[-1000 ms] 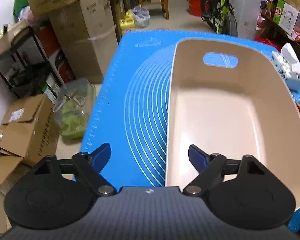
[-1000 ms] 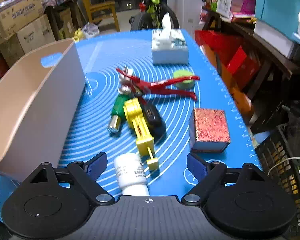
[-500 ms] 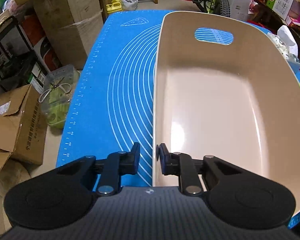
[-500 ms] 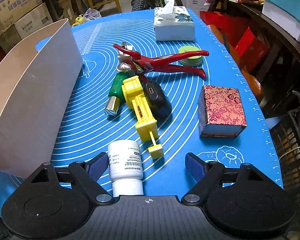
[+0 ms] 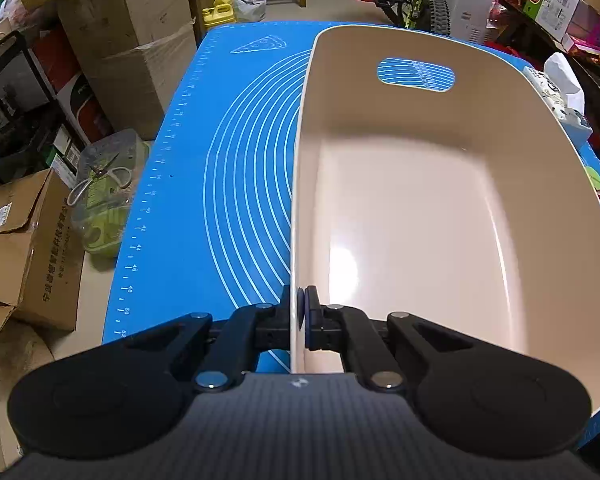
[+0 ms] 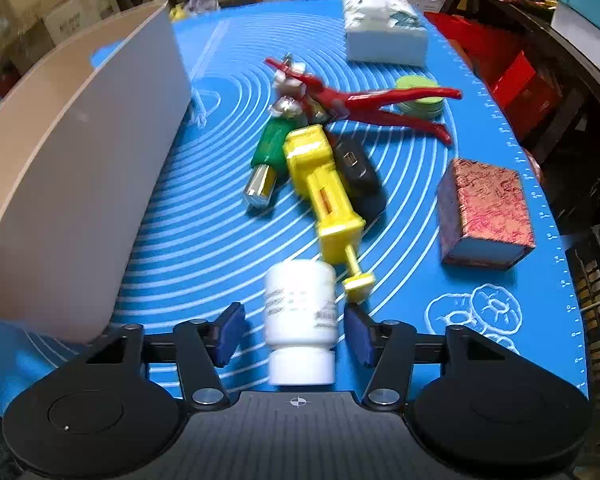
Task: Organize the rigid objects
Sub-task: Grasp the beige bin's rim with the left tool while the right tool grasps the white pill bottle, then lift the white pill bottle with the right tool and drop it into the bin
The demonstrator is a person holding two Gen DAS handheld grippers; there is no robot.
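Observation:
A beige plastic bin stands empty on the blue mat. My left gripper is shut on the bin's near left wall. In the right wrist view the bin is at the left. A white pill bottle lies between the fingers of my right gripper, which is open with gaps on both sides. Beyond it lie a yellow tool, a green and silver piece, a black mouse-like object, red pliers and a red patterned box.
A tissue box and a green round tin sit at the far end of the blue mat. Cardboard boxes and a plastic tub stand on the floor left of the table. Red crates are at the right.
My left gripper closed onto the bin's wall. My right gripper moved forward around the white bottle and its fingers narrowed.

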